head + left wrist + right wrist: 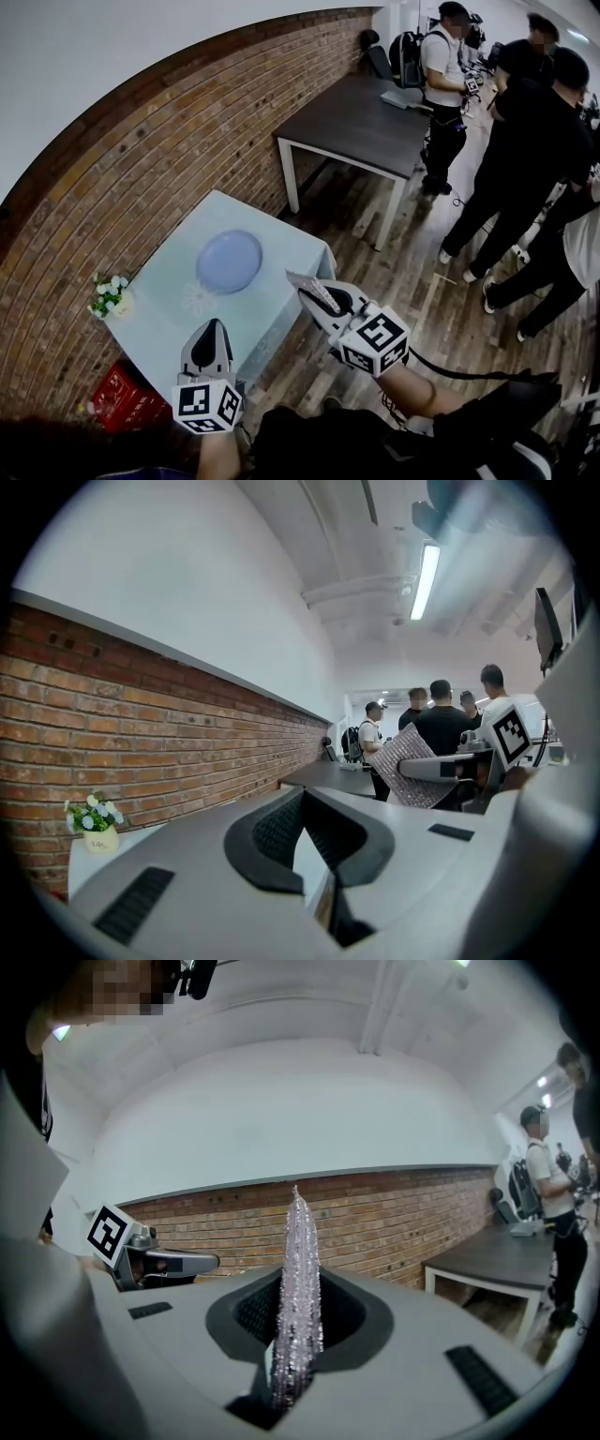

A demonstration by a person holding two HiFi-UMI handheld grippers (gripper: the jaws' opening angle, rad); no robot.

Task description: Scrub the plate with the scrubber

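hiding the base of the scrubber [298,1269], right gripper [322,300] clamped on it

Brick wall [141,159], red, white plaster above: left of the left gripper [212,328].
Plank floor [375,277], wood: beneath and ahead of the right gripper [312,292].
Pale table [159,323], small: directly ahead of both grippers.
Dark table [356,122], white legs: farther ahead, by the wall.
Strip lamp [424,578], lit: overhead.
People [525,141], standing: beside the dark table.
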